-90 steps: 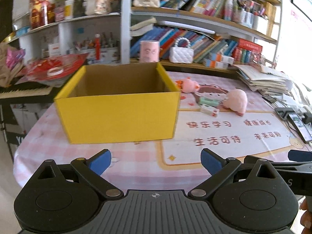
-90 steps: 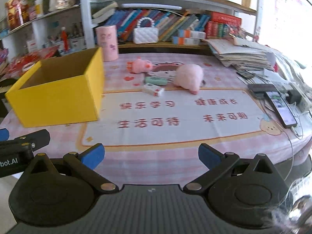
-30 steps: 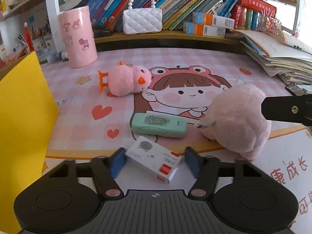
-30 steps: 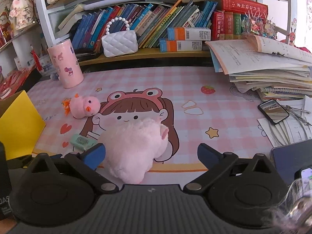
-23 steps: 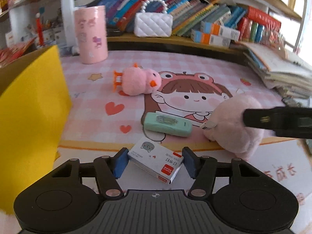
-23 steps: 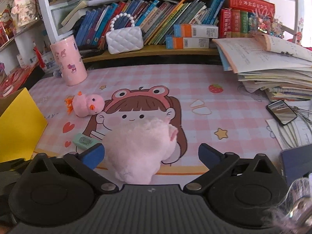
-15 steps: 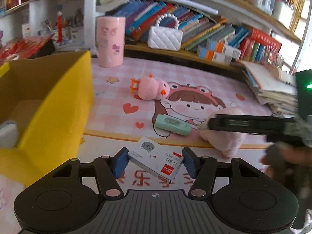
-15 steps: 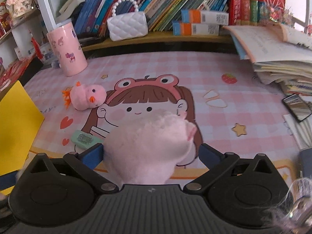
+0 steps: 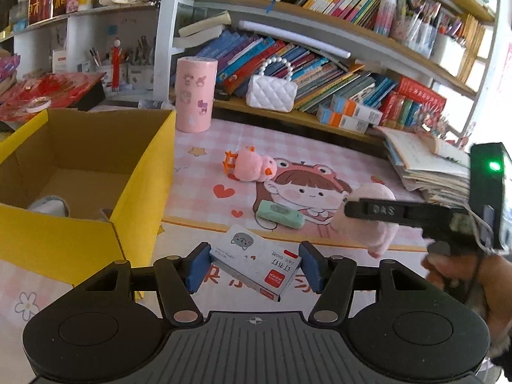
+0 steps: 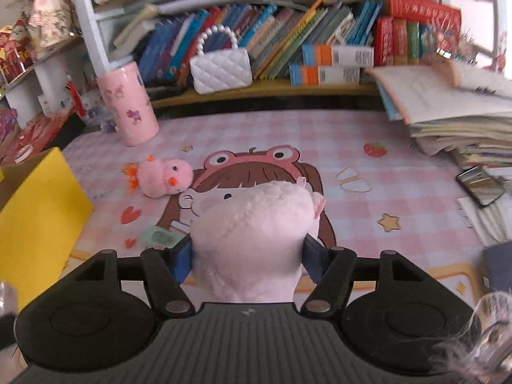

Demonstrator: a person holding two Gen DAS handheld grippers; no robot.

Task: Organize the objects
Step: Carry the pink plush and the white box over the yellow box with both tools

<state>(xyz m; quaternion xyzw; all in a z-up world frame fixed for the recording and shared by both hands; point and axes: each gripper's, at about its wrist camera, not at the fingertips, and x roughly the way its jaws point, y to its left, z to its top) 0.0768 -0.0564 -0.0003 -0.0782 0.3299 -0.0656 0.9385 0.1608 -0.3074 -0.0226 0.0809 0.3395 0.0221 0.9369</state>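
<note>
My left gripper (image 9: 254, 267) is shut on a white staple box (image 9: 256, 260) and holds it above the table, right of the open yellow box (image 9: 137, 188). My right gripper (image 10: 248, 256) is shut on a big pink plush toy (image 10: 256, 230); it also shows in the left wrist view (image 9: 376, 220), with the plush off the mat. A small pink chick plush (image 9: 251, 168) and a green eraser case (image 9: 281, 217) lie on the cartoon mat (image 10: 352, 160).
A grey-white item (image 9: 48, 204) lies inside the yellow box. A pink tumbler (image 9: 195, 94) and a white quilted purse (image 9: 272, 92) stand by the bookshelf. A stack of papers (image 10: 464, 118) and a phone (image 10: 480, 185) lie at the right.
My left gripper closed on the staple box and lifted it back toward the yellow box. My right gripper closed on the pink plush and raised it.
</note>
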